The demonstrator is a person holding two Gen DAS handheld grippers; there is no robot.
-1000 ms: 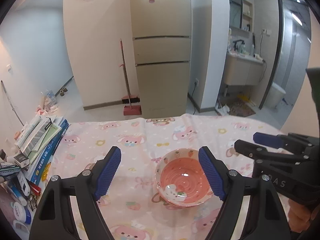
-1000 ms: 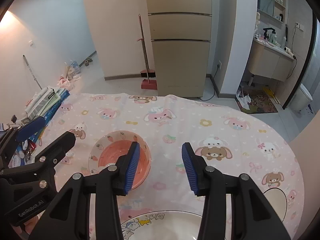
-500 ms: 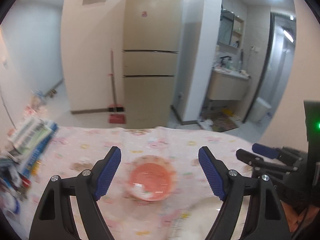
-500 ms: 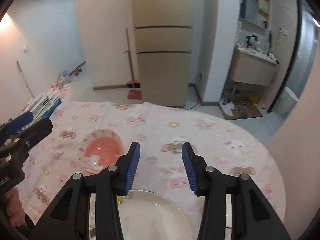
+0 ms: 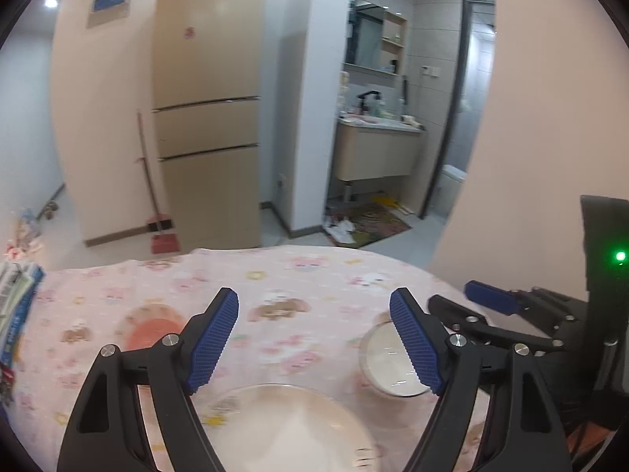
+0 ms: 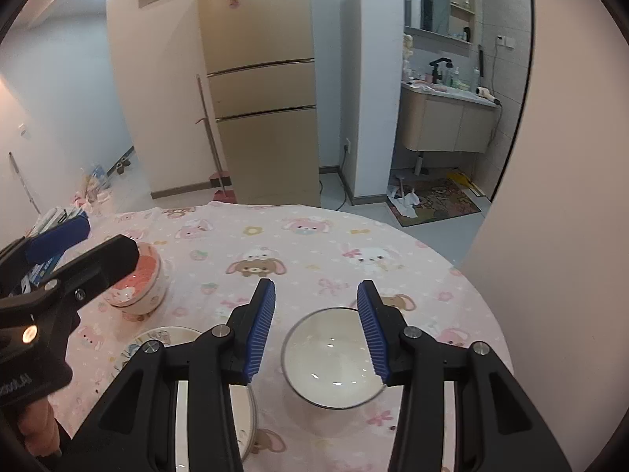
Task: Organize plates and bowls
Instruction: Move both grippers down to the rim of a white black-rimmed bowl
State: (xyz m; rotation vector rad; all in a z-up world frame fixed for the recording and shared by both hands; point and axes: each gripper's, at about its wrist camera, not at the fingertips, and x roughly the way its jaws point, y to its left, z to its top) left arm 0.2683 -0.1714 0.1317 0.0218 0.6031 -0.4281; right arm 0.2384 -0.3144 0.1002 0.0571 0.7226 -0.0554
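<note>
A white plate with cartoon prints lies at the table's near edge. A white bowl with a dark rim sits to its right. A pink bowl with a red inside sits at the far left. My left gripper is open and empty, above the plate. My right gripper is open and empty, hovering above the white bowl with its fingers on either side.
The round table has a pink cartoon tablecloth. Books and boxes are stacked at its left edge. Beyond stand a beige fridge, a broom and a bathroom doorway. A wall is close on the right.
Both grippers have swung to the right. The pink bowl has slid to the left of both views. The white bowl has come into view and now lies between my right fingers.
</note>
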